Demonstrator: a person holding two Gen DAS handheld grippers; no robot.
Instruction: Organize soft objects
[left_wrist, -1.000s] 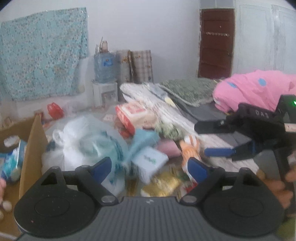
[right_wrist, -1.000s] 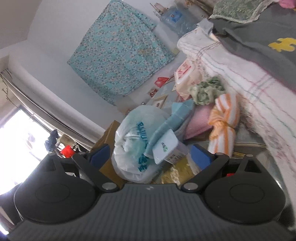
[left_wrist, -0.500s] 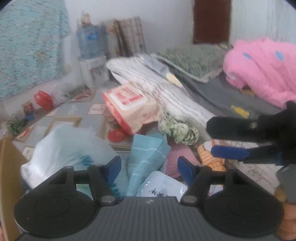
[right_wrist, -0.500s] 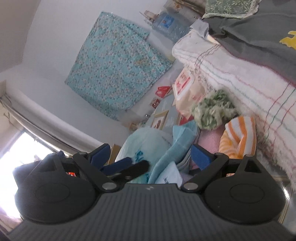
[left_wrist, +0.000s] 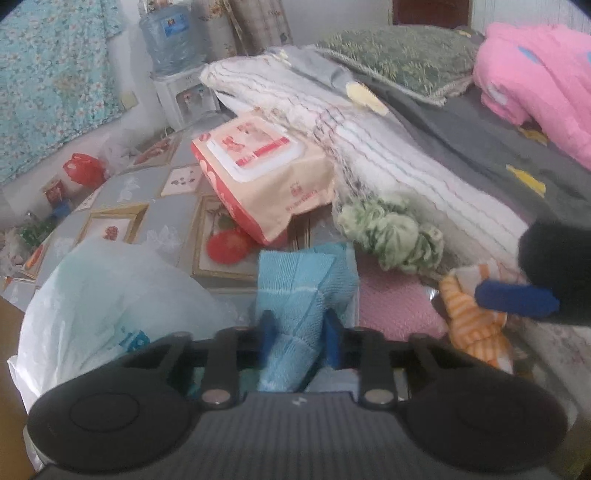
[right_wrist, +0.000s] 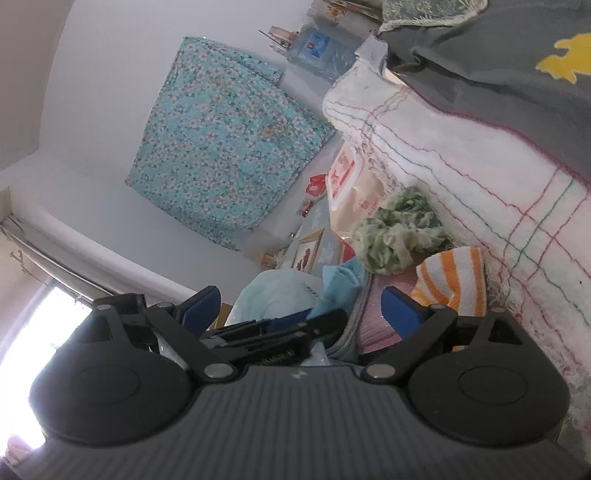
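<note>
Cluttered floor beside a white blanket (left_wrist: 388, 147) – a white plastic bag (left_wrist: 110, 295), then a wipes pack (left_wrist: 262, 173). Left gripper (left_wrist: 295, 338) pinches the blue towel (left_wrist: 295, 295) in the pile; right gripper (right_wrist: 301, 306) is spread near the orange-striped cloth (right_wrist: 454, 280).

- Blue towel (left_wrist: 295, 295): light blue with a ribbed weave, at 6 o'clock in the left wrist view, between dark blue pads (left_wrist: 266, 332) of the black left gripper (left_wrist: 297, 338).
- Scrunched cloth (left_wrist: 395, 236): mottled green and cream, at 3 o'clock of the towel.
- Striped cloth (left_wrist: 469, 321): orange and white stripes.
- Mat (left_wrist: 395, 302): pale pink, dimpled.
- Wipes pack (left_wrist: 262, 170): peach with a red-and-white label, at 12 o'clock.
- Plastic bag (left_wrist: 110, 295): translucent white with teal print, at 9 o'clock.
- Wall cloth (right_wrist: 225, 144): turquoise with small white flowers.
- Blanket (right_wrist: 480, 155): white with red and green check lines.
- Right gripper (right_wrist: 301, 308): black with dark blue pads.
</note>
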